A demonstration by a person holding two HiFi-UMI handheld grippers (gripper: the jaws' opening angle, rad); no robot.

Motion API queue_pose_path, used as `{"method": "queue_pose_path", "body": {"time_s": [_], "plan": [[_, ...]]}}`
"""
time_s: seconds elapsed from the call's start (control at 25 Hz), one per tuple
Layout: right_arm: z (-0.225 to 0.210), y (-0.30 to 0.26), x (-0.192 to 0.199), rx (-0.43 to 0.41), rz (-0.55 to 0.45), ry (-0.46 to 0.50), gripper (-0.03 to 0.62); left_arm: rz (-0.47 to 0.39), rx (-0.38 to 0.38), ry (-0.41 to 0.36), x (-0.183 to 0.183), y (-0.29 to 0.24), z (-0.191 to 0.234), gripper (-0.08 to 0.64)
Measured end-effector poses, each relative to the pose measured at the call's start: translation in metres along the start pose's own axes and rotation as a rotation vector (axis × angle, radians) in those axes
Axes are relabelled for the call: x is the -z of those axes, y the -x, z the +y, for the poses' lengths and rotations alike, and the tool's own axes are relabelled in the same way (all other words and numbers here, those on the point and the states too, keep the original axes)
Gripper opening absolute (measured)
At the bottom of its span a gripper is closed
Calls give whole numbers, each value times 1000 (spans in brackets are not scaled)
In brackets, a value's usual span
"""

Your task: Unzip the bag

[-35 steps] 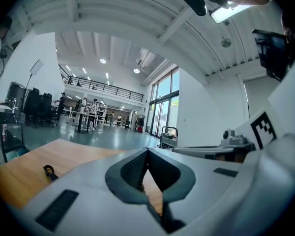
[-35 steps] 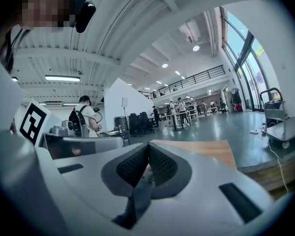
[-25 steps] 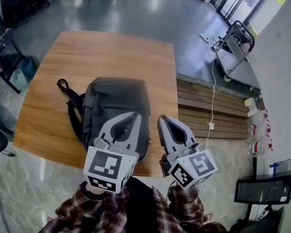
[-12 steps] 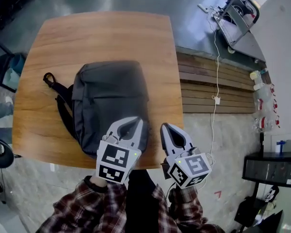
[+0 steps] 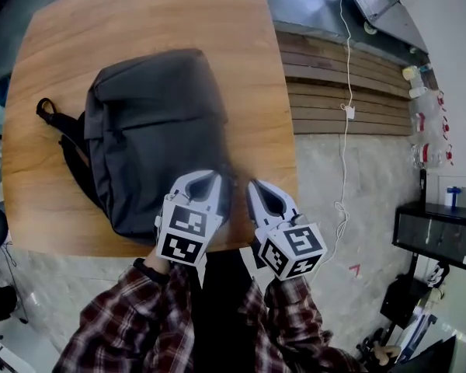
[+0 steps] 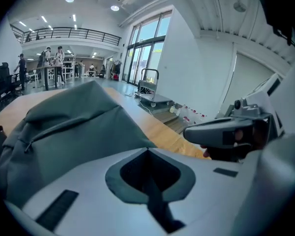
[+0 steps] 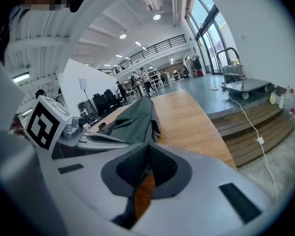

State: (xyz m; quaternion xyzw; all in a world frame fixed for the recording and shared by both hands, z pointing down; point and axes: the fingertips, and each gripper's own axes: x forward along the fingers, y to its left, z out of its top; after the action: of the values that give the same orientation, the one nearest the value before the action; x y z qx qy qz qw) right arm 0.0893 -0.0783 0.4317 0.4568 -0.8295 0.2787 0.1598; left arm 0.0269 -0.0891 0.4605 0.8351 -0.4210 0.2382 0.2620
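Lying zipped on the table (image 5: 179, 14) at 11 o'clock, the grey backpack (image 5: 151, 123) is untouched; the left gripper (image 5: 205, 177) and right gripper (image 5: 257, 187), closed on nothing, must be opened to pinch its zip.

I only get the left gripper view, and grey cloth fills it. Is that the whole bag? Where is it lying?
Observer: The head view shows the whole grey bag, lying flat on a wooden table.
Operator: Has it got straps?
Observer: Yes, a dark strap sticks out on its left side and ends in a clip near the table's edge.
Operator: And the other tongs beside me, are they gripping anything?
Observer: No. The right gripper view shows the right tongs shut with nothing between them.
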Motion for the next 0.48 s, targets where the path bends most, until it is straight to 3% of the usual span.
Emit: {"method": "queue_pose_path", "body": {"time_s": [0.2,0.48], "plan": [[-5,-10,27,-13,61,5,11,27,-1,28,15,-15,2,9],[-14,-16,52,-30,147,186,12,43,-2,35,19,-22,4,9]]}}
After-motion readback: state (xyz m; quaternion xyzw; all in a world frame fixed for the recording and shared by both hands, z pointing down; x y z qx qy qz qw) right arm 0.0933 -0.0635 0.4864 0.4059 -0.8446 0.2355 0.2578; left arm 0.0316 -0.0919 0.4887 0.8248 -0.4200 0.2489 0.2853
